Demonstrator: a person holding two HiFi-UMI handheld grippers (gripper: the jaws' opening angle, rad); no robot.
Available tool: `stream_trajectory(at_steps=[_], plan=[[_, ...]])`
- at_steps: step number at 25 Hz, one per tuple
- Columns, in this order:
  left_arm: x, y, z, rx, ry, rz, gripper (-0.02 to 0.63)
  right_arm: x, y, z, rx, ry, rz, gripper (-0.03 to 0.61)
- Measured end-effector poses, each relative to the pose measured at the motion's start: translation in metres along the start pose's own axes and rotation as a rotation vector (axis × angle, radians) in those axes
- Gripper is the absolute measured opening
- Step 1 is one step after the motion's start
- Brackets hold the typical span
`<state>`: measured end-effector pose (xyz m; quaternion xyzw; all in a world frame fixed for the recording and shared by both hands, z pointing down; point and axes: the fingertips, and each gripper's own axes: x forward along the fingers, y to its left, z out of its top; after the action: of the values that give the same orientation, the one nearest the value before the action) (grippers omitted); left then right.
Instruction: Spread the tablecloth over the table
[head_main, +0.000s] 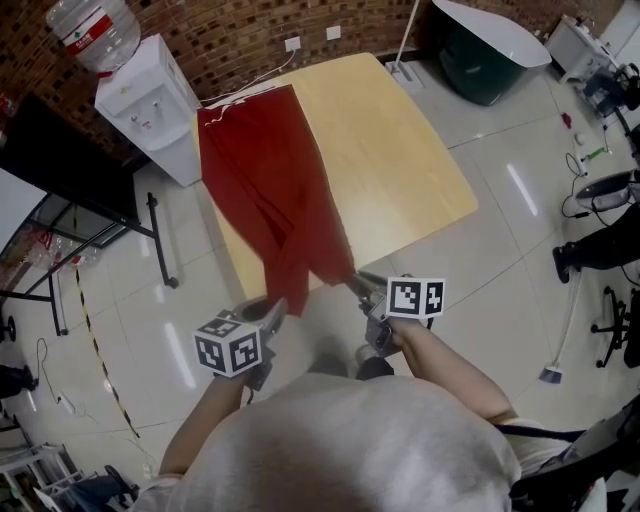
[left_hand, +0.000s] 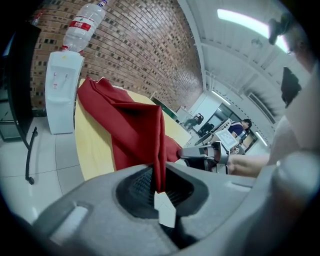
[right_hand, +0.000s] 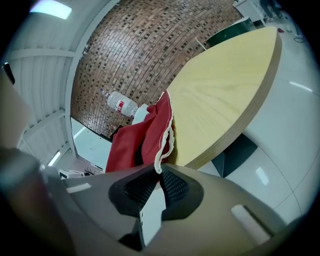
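Left tongs (head_main: 275, 310) clamped on bunched red fabric tablecloth (head_main: 265, 190) | right tongs (head_main: 358, 285) clamped on its white-trimmed hem | cloth runs lengthwise away from both, bare pale wooden table (head_main: 400, 150) beyond right tongs.

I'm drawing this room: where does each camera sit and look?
Head view: on the person's head, looking down at the table and tablecloth; both forearms show.
Left gripper view: on the left gripper, looking along its jaws, shut on the tablecloth, toward the brick wall; right hand shows.
Right gripper view: on the right gripper, facing the table; jaws pinch the tablecloth's edge.
All share the tablecloth.
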<state>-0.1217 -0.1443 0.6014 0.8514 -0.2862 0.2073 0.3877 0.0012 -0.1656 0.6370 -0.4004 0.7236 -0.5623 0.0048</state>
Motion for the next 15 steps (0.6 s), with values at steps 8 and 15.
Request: stream_trajectory(at_steps=[8, 15], plan=[[0.002, -0.002, 0.029, 0.058, -0.04, -0.055, 0.008, -0.013, 0.032, 0.033, -0.122, -0.048, -0.039, 0.018], [0.0, -0.017, 0.07, 0.073, -0.131, -0.028, 0.008, -0.036, 0.056, 0.074, -0.306, -0.075, -0.055, 0.018]])
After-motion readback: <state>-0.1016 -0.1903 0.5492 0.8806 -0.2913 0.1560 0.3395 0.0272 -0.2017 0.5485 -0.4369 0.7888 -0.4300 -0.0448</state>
